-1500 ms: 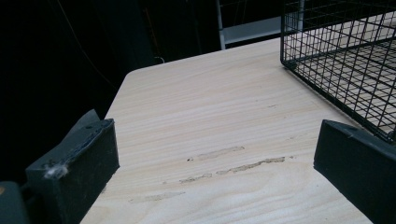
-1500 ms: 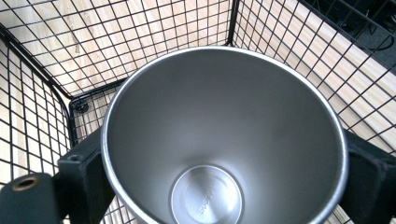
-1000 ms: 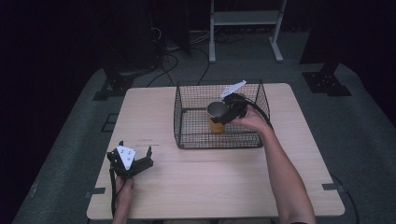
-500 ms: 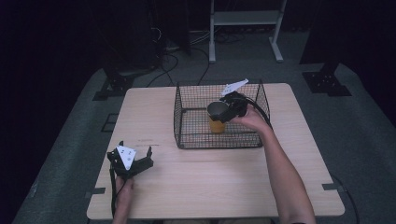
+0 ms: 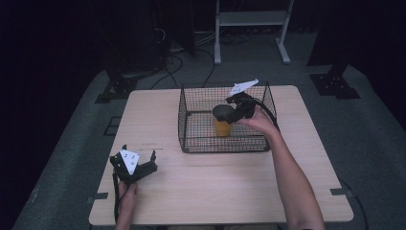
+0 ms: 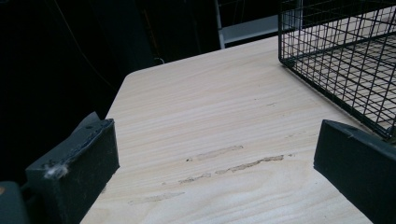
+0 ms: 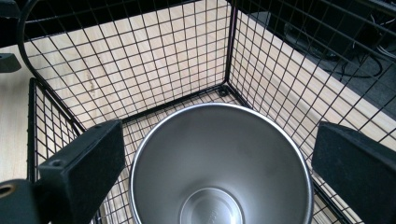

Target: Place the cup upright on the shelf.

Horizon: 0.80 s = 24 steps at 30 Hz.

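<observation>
At far left, the left gripper (image 5: 139,165) rests low on the wooden table (image 5: 158,120) near its front left corner, held by the person's left hand (image 5: 127,192). Its jaws stand wide apart with nothing between them; the left gripper view looks along bare, scuffed wood toward a corner of the wire basket (image 6: 345,51). This idle placement probably keeps that hand out of the way.

At centre, the black wire basket (image 5: 191,120) sits on the far half of the table. Inside it stands the cup (image 5: 222,120), upright on the basket floor: yellow outside, bare steel inside (image 7: 219,163).

To its right, the right gripper (image 5: 235,111) reaches over the basket's rim, carried by the right hand (image 5: 261,122). Its jaws are spread, one on either side of the cup's mouth and clear of the rim, so it grips nothing. Approaching from above probably suits the high mesh walls, which block entry from the side.

The table is pale wood grain with rounded corners. Beyond it the room is dark, with grey flooring (image 5: 378,129), cables (image 5: 172,45), and a white frame (image 5: 251,21) at the back.
</observation>
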Available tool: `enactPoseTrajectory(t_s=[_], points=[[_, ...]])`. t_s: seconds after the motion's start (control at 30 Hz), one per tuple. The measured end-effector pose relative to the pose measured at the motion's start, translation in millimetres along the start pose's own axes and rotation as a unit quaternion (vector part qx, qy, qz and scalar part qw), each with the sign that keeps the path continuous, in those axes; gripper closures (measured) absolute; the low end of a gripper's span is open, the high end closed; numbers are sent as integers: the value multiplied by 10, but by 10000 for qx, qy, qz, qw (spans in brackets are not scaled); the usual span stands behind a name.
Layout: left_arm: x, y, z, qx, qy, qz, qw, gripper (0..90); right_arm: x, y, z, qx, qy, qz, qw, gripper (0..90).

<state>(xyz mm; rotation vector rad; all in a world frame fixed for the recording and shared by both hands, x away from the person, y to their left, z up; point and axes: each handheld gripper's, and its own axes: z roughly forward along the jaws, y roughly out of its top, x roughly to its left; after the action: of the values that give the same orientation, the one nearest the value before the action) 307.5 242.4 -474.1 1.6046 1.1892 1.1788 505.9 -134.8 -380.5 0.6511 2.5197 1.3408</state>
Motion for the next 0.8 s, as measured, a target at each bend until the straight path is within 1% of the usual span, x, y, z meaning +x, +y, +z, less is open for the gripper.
enactPoseTrajectory(t_s=[0.2,0.43,0.63,0.8], points=[[3,0,-4,1,4,-13,10000,0,4,15,-21,-90,2,10,10000,21],[-4,1,0,-1,31,6,10000,0,-2,29,-70,-180,69,90,9998,22],[-13,1,0,2,33,62,10000,0,1,46,-141,-278,113,121,9995,22],[-12,0,-1,-7,12,60,10000,0,5,57,-198,-332,131,121,9993,22]])
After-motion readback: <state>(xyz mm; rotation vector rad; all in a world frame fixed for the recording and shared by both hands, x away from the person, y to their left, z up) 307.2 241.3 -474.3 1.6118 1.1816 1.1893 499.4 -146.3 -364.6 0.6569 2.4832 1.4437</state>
